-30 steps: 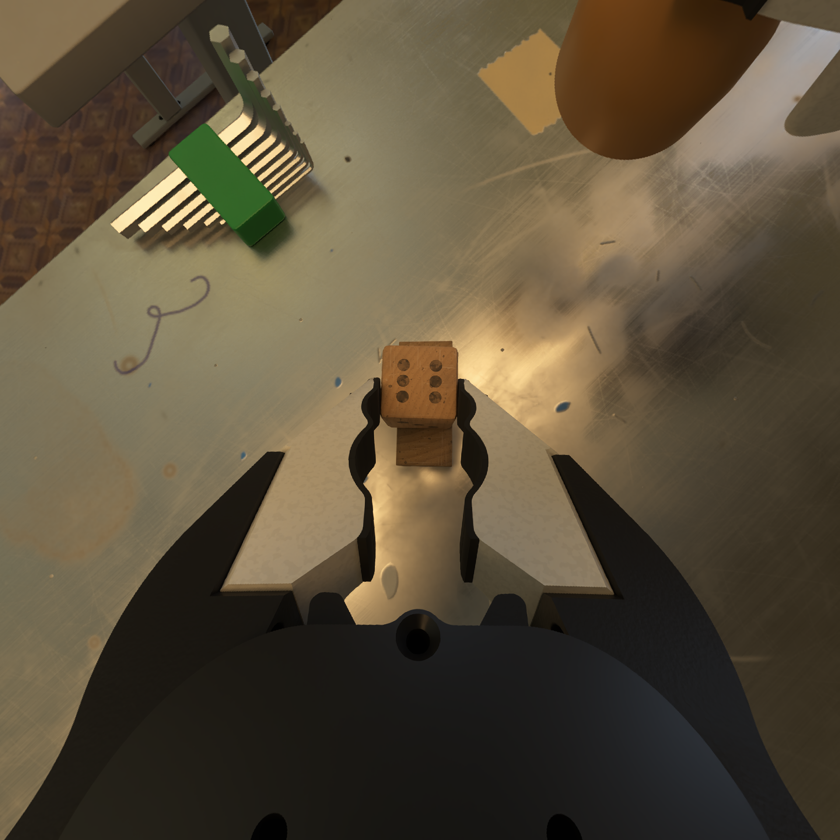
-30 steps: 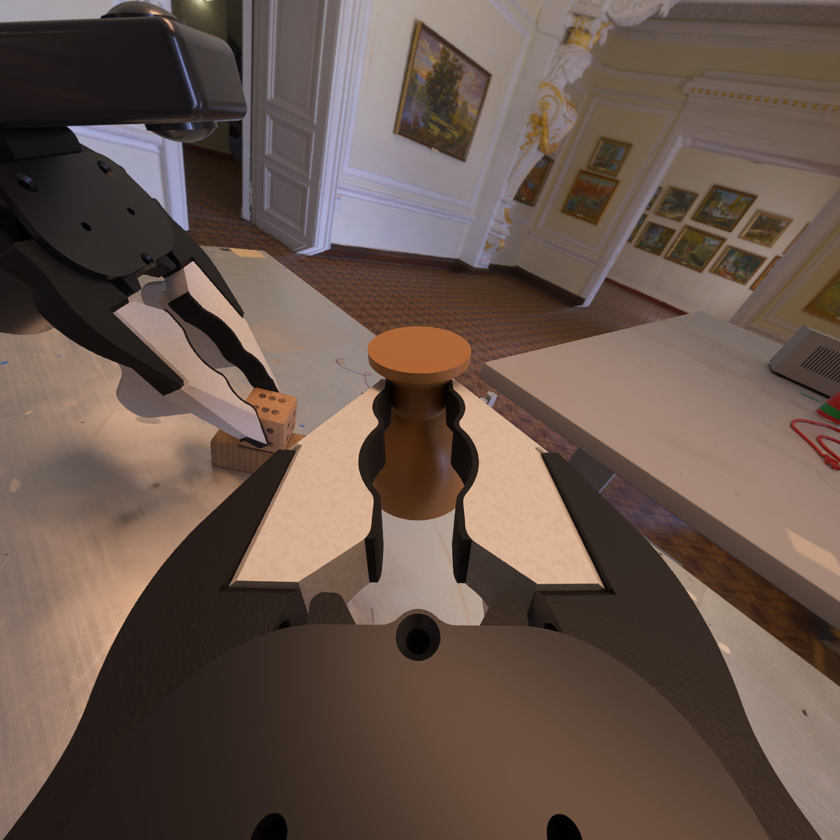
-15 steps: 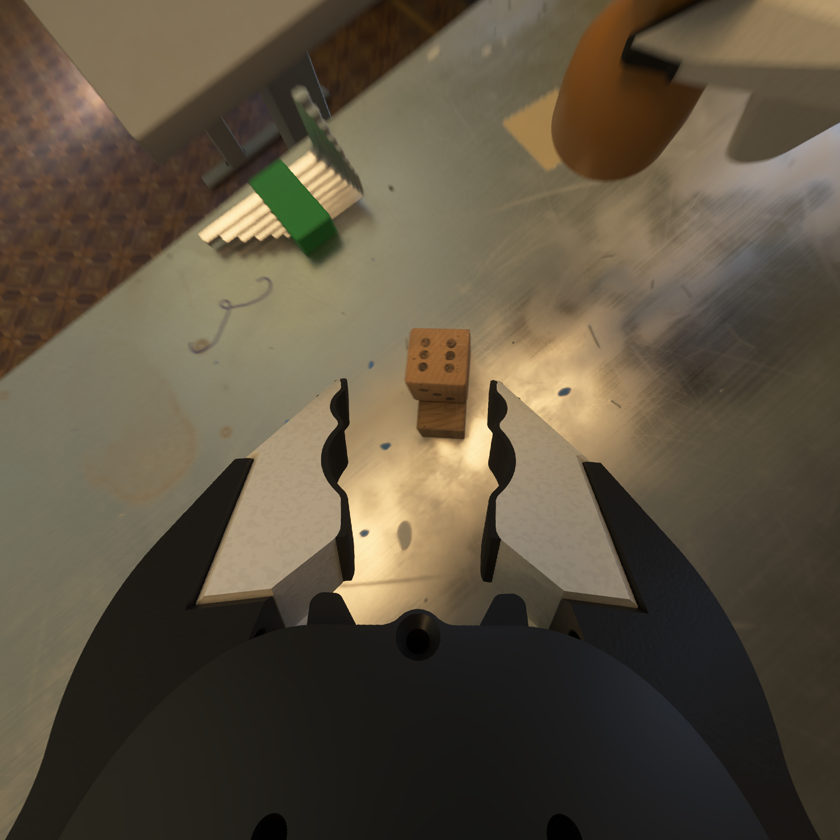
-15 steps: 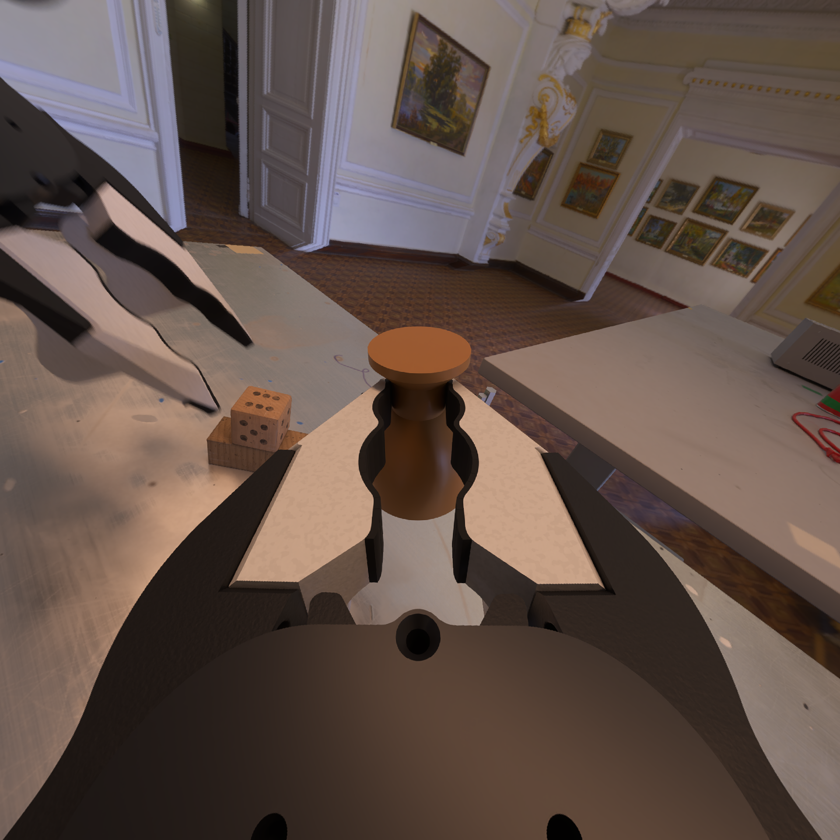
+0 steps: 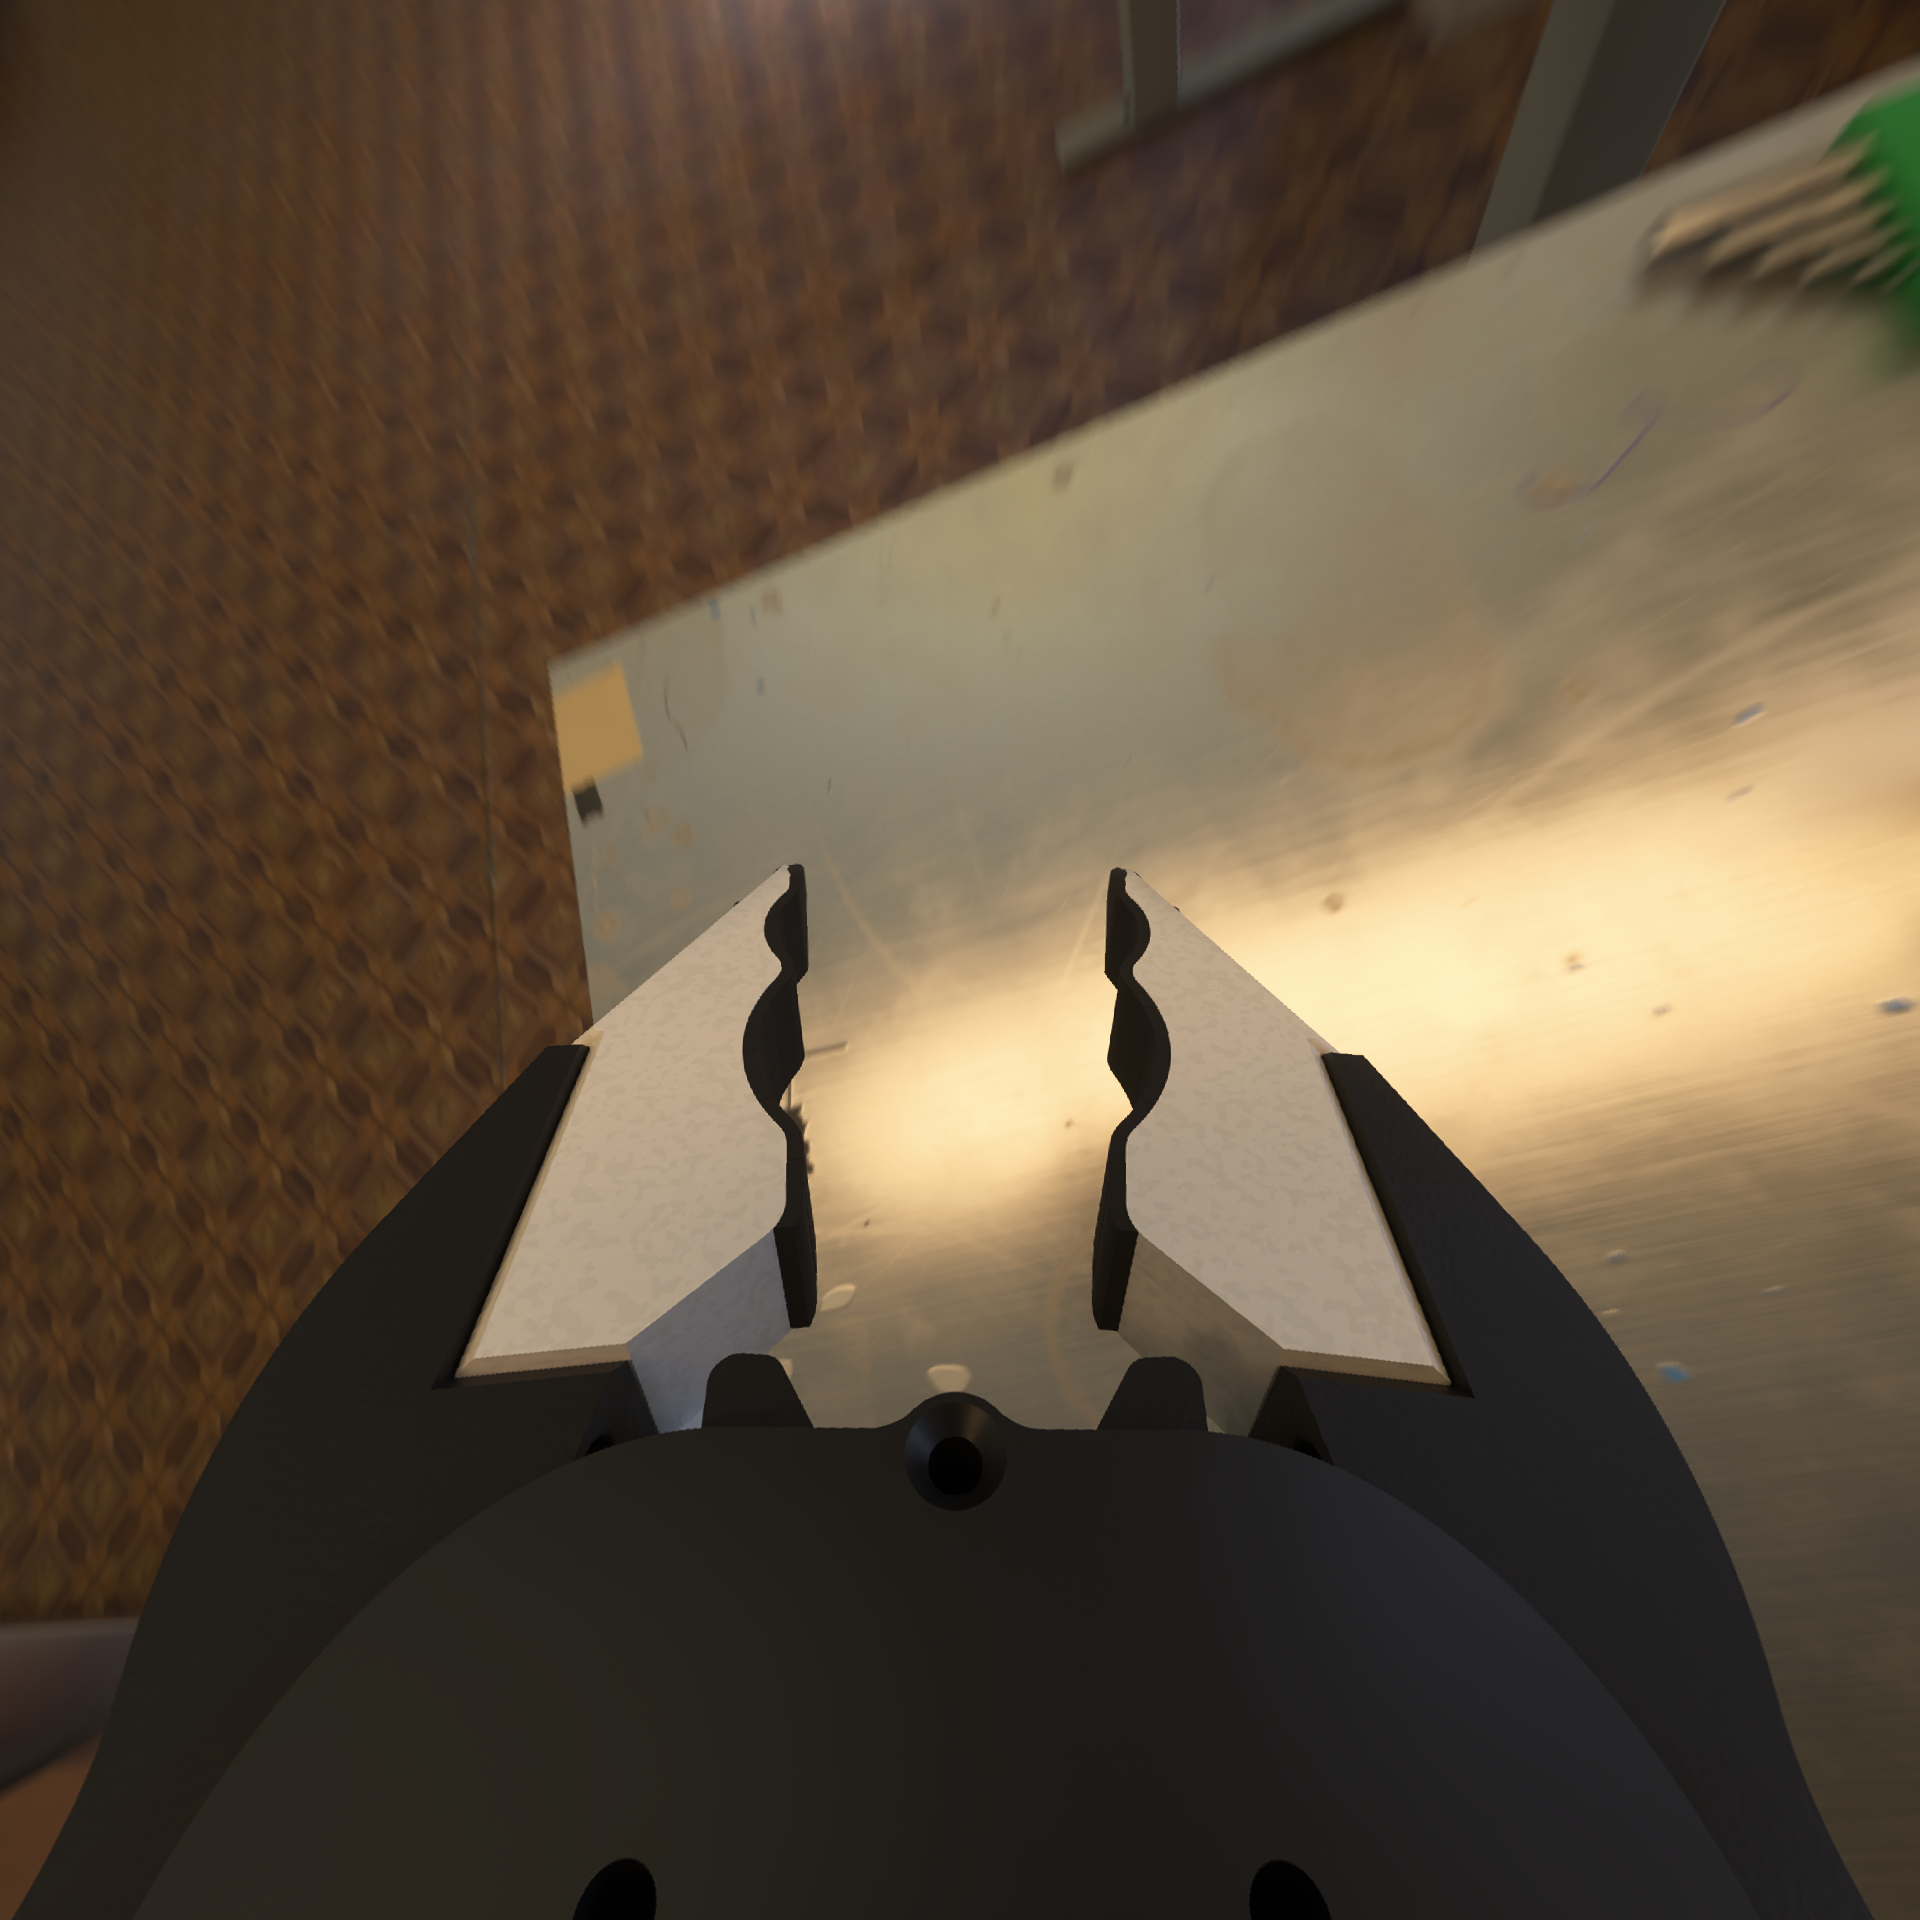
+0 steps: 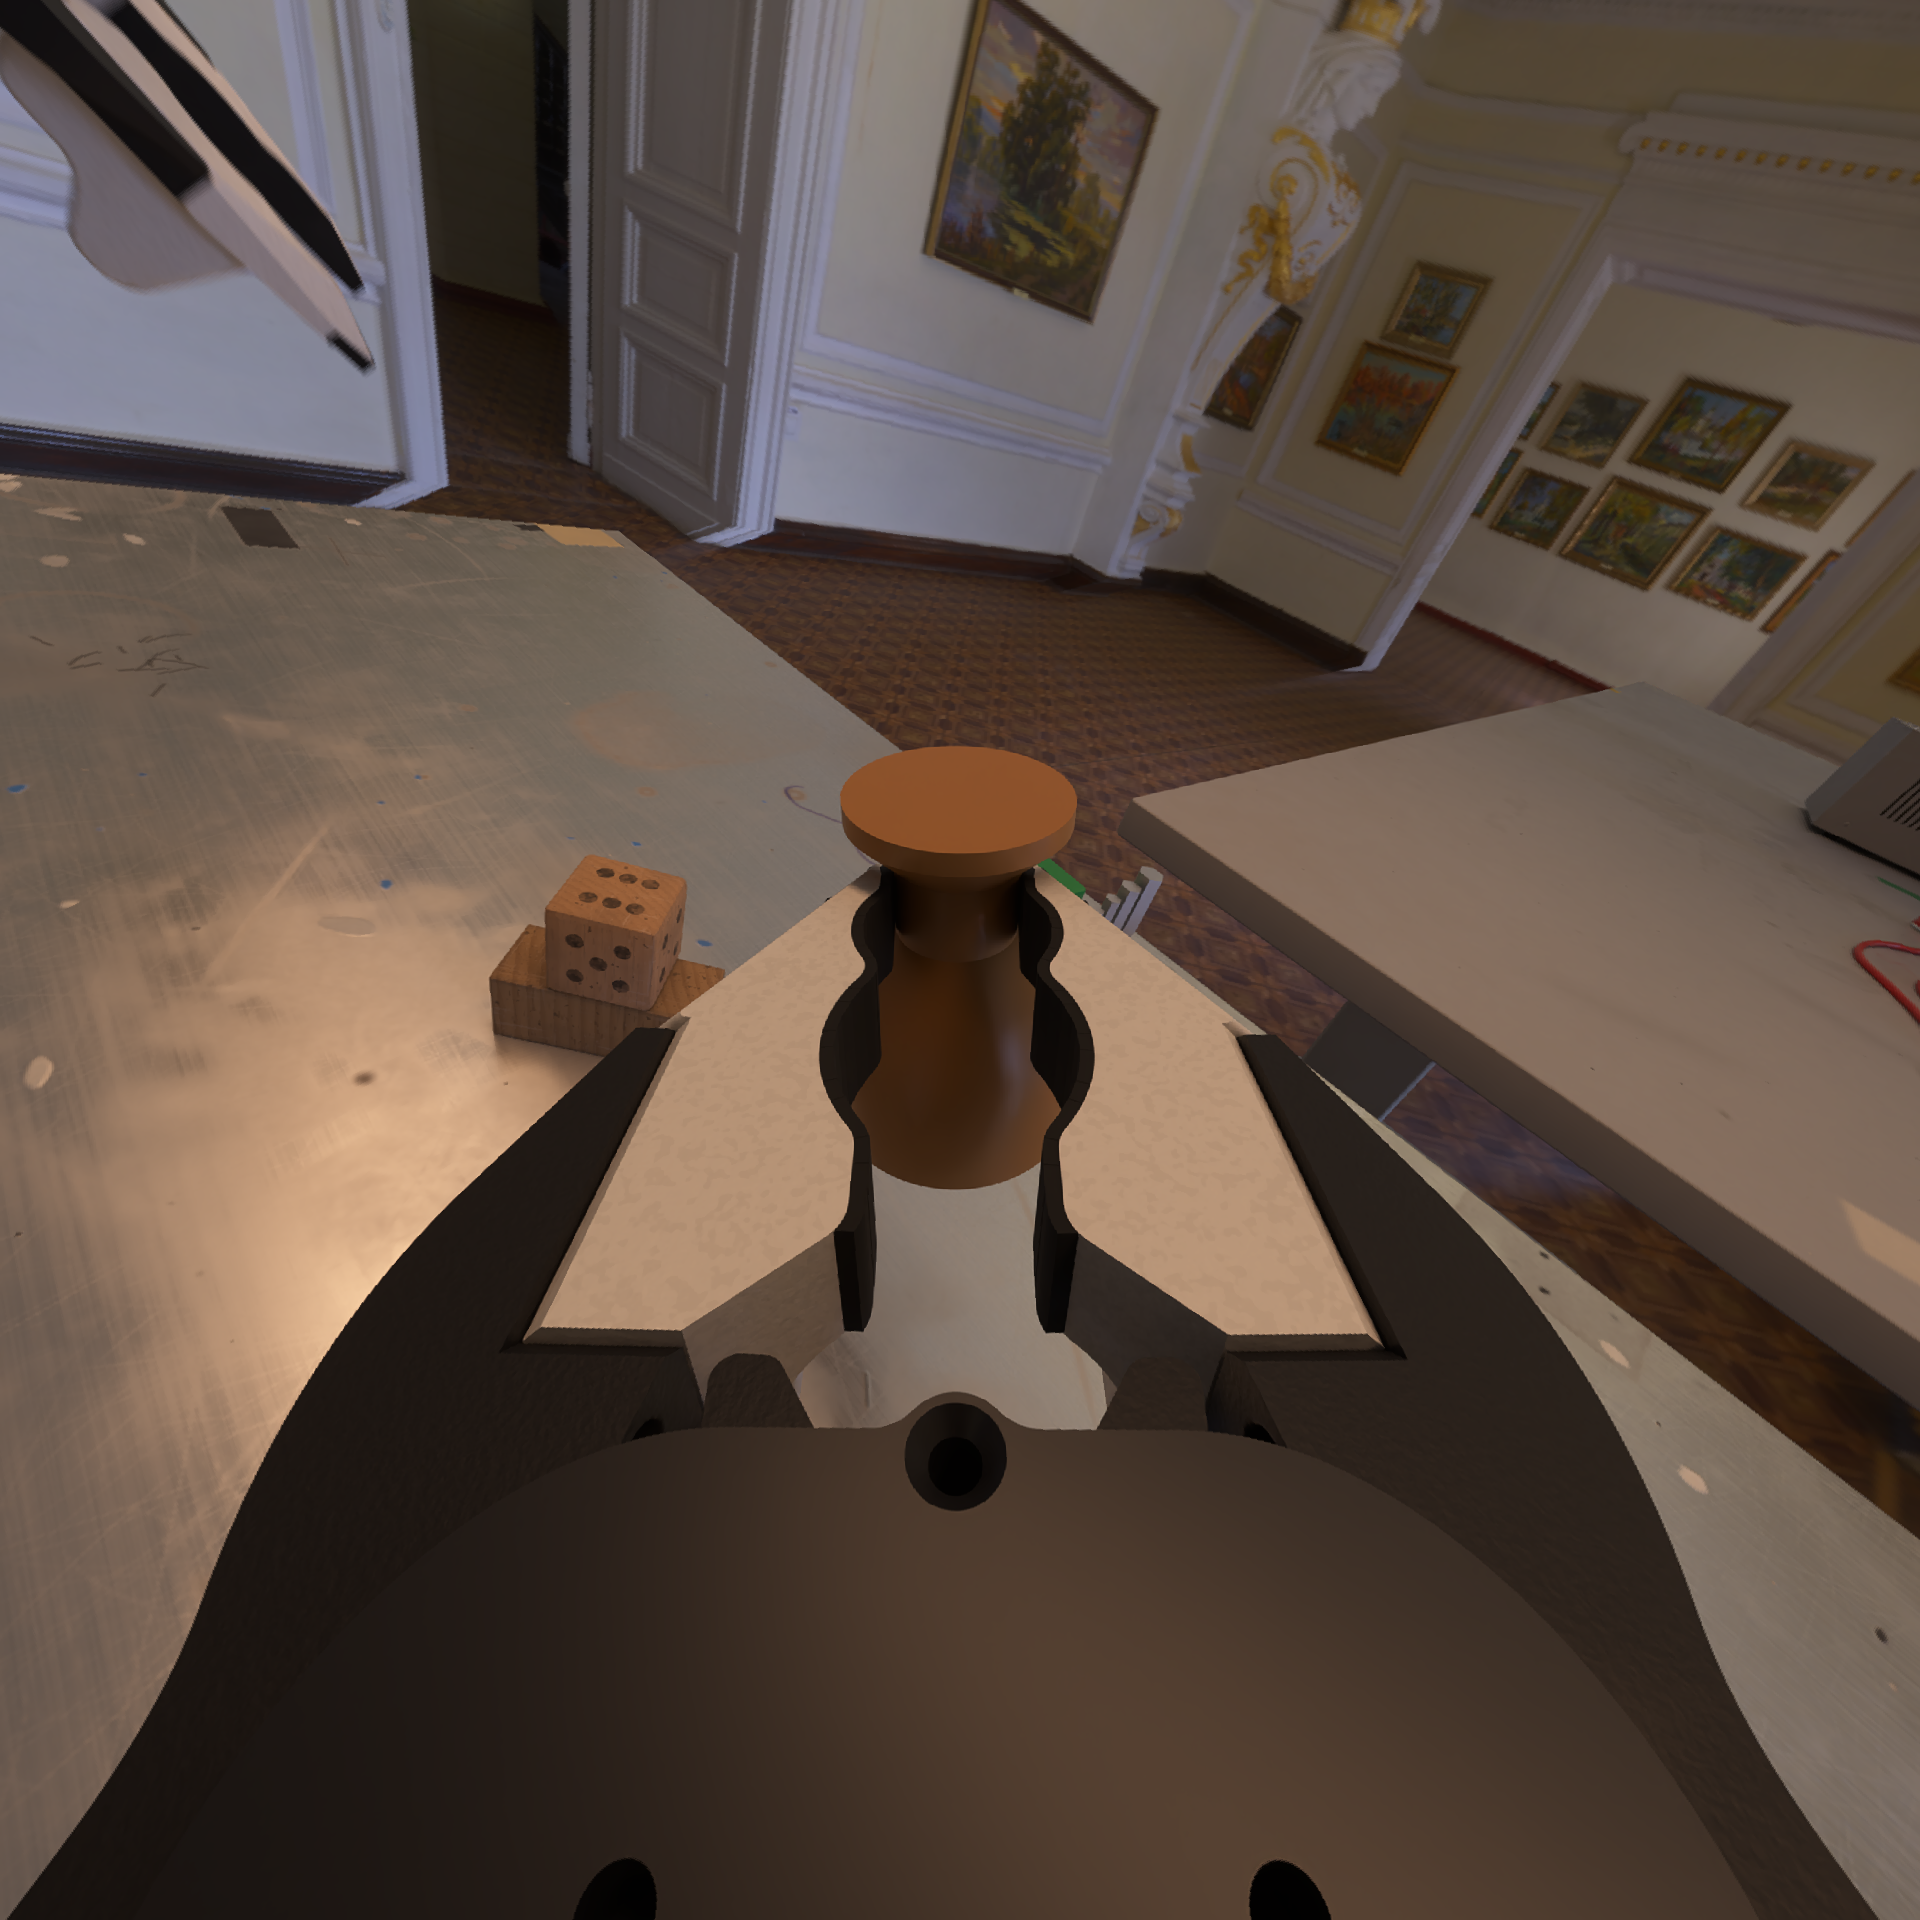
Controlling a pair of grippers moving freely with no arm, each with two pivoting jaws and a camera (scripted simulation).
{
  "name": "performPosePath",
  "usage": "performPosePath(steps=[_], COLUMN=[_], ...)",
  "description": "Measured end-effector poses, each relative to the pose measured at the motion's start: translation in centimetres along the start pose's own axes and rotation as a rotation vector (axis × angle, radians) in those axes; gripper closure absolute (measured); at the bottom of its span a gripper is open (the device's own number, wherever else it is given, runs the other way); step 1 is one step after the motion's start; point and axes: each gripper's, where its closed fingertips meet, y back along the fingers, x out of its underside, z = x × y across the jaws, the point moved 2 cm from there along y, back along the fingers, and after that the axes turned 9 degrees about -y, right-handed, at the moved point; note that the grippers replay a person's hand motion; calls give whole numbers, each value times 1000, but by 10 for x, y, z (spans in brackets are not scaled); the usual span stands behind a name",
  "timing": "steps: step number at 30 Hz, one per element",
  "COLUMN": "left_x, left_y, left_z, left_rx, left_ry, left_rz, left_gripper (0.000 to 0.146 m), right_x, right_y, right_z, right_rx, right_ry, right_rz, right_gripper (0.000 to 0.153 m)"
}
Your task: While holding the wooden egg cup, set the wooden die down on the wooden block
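The left gripper point(image 5: 954, 883) has its two fingers spread apart with nothing between them. In its own view it looks down at the metal table point(image 5: 1351, 727) and the patterned floor point(image 5: 260, 520). A green block point(image 5: 1886, 156) and some silver metal pieces point(image 5: 1766, 223) sit blurry at about 1 o'clock. The die does not show in this view at all.

In the right wrist view, the left gripper's fingers point(image 6: 260, 223) hang high at about 11 o'clock, well apart from the table.

Next, at about 10 o'clock from the right gripper's tips, sits the wooden die point(image 6: 615, 930). It rests flat on top of the wooden block point(image 6: 582, 1008) — touching it, not tilted that I can see. The block lies flat on the table, and its long side runs from left to right in this view.

In the middle, the right gripper point(image 6: 956, 894) squeezes the wooden egg cup point(image 6: 956, 987) around its thin neck. The cup's long line points straight out along the fingers, toward 12 o'clock, with its flat round foot at the far end.

So the die looks already put down, and the cup is held off the table. The right gripper is the nearer one to the die — its left finger sits just beside the block. I think any next move should keep that finger from bumping the little stack.
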Motion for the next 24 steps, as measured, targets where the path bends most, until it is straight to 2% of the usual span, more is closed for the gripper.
performPosePath(steps=[3, 7, 14, 17, 21, 24], left_x=[32, 51, 75, 75, 75, 69], left_y=[-37, -72, -96, -99, -98, -93], left_z=[14, 21, 26, 25, 22, 21], left_rx=[49, 81, 155, 160, 141, 110], left_ry=[2, -63, -304, -339, -354, -287], left_rz=[152, 306, 554, 569, 555, 496], left_gripper=[85, 87, 101, 110, 113, 128], right_x=[2, 6, 5, 5, 3, 1], right_y=[-2, -4, -5, -5, -5, -3], right_z=[2, 5, 6, 8, 10, 12], right_rx=[-10, -20, -44, -52, -57, -61], right_ry=[1, 14, -17, -16, -8, -4], right_rz=[7, 27, 23, 26, 21, 16], right_gripper=[130, 130, 130, 130, 130, 130])
